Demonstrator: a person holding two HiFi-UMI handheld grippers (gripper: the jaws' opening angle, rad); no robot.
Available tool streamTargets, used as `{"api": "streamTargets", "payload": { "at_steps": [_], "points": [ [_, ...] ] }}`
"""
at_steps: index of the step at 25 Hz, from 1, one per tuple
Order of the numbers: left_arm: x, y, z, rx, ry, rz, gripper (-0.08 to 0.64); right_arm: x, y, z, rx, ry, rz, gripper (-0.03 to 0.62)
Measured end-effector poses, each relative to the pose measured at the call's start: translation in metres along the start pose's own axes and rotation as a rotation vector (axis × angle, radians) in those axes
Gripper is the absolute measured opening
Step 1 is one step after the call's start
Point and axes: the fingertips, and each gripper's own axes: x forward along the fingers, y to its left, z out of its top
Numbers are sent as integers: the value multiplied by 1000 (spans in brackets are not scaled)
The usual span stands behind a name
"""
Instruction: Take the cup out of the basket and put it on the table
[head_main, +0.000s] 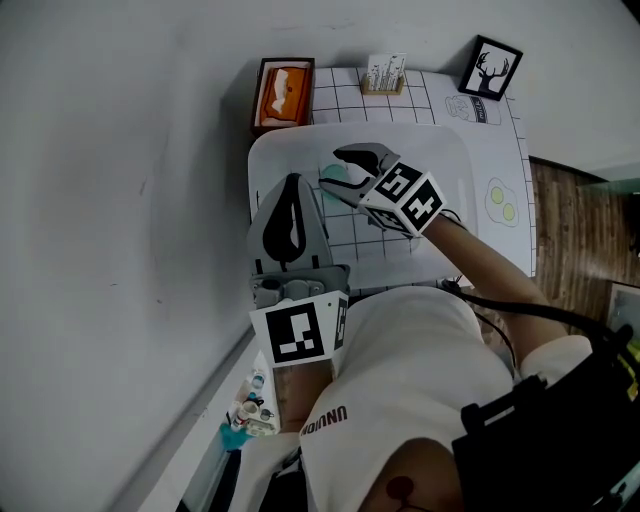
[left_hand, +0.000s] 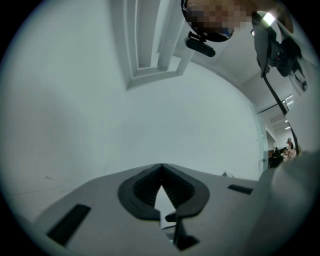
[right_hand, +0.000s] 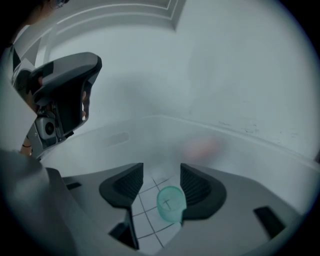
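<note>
A translucent teal cup (right_hand: 171, 202) stands upright on the floor of a white translucent basket (head_main: 275, 150), with the checked mat showing through beneath it. My right gripper (right_hand: 162, 183) reaches down into the basket and is open. The cup is between its jaws, close to the right-hand pad (right_hand: 194, 185), and neither pad presses on it. In the head view the cup (head_main: 333, 180) shows just beyond the right gripper (head_main: 342, 172). My left gripper (head_main: 291, 184) is held at the basket's near left side, pointing up, shut with nothing in it.
Behind the basket stand an orange tissue box (head_main: 282, 92), a small card holder (head_main: 385, 75) and a framed deer picture (head_main: 490, 68). The checked mat (head_main: 500, 200) carries a fried-egg drawing to the right. A grey wall runs along the left; wooden floor lies past the table's right edge.
</note>
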Motion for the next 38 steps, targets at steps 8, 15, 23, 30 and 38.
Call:
{"api": "streamTargets", "payload": {
  "at_steps": [8, 15, 23, 30, 38],
  "points": [
    [3, 1, 0, -15, 11, -12, 12, 17, -4, -22, -25, 99, -6, 260],
    [4, 4, -1, -25, 14, -6, 12, 27, -11, -38, -28, 148, -21, 279],
    [4, 7, -2, -37, 15, 0, 12, 37, -15, -55, -32, 200, -32, 293],
    [2, 10, -1, -51, 9, 16, 12, 42, -16, -64, -43, 225, -37, 296],
    [2, 11, -1, -48, 8, 18, 12, 46, -18, -66, -46, 234, -36, 296]
  ]
}}
